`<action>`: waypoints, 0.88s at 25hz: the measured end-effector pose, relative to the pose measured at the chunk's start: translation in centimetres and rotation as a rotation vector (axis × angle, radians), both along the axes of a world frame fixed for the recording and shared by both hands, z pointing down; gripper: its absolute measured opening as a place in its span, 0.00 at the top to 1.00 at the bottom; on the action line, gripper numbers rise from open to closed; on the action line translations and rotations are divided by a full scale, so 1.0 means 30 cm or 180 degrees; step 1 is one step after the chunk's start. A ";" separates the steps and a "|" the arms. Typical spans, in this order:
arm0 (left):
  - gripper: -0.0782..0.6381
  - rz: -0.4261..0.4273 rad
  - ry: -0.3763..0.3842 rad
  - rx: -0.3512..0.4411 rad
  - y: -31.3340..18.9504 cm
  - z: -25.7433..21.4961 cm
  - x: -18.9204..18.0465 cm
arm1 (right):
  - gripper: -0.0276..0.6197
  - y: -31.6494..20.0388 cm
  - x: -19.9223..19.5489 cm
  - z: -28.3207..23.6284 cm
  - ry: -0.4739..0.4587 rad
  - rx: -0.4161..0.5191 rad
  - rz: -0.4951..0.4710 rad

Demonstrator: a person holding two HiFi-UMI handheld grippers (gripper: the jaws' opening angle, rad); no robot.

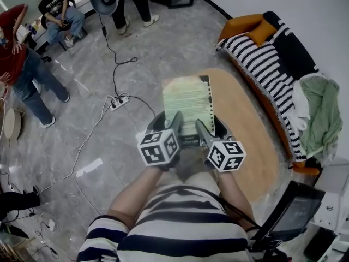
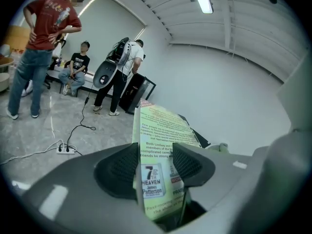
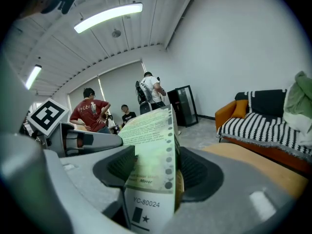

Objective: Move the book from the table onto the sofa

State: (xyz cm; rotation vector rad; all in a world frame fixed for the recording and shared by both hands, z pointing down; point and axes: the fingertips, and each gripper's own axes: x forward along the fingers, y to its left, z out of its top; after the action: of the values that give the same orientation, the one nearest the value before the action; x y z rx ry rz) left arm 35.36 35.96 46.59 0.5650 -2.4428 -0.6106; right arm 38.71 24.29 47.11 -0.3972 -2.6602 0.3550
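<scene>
The book [image 1: 187, 100], a paperback with a pale green back cover, is held up in the air over the near end of the oval wooden table [image 1: 245, 130]. My left gripper [image 1: 173, 125] is shut on its near left corner and my right gripper [image 1: 204, 130] on its near right corner. In the left gripper view the book [image 2: 161, 130] stands between the pads of the left gripper [image 2: 155, 162]. In the right gripper view the same book [image 3: 151, 140] is clamped by the right gripper [image 3: 155, 167]. The sofa [image 1: 262, 64], orange with a black-and-white striped throw, runs along the right wall.
Green and white clothes [image 1: 319, 113] lie heaped on the sofa's near end, and an orange cushion [image 1: 262, 31] sits at its far end. A power strip [image 1: 120, 101] with trailing cables lies on the floor to the left. People [image 1: 27, 64] stand and sit far left. A dark screen [image 1: 294, 212] is at the bottom right.
</scene>
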 end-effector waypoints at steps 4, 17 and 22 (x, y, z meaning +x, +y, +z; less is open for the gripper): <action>0.57 -0.0186 0.0033 0.0062 0.062 0.014 -0.029 | 0.53 0.056 -0.046 0.004 0.0003 0.0051 -0.0179; 0.57 -0.0682 -0.0004 -0.0053 0.088 -0.008 -0.236 | 0.54 0.071 -0.310 -0.006 -0.0034 -0.0060 -0.0644; 0.57 -0.0791 -0.0022 -0.0068 0.067 -0.013 -0.317 | 0.54 0.047 -0.406 -0.010 -0.0040 -0.0084 -0.0758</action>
State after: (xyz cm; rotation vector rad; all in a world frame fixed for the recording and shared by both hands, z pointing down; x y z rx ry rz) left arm 25.85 37.97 46.19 0.2561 -2.5432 -0.6808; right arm 26.52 25.70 46.79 -0.7183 -2.5851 0.3137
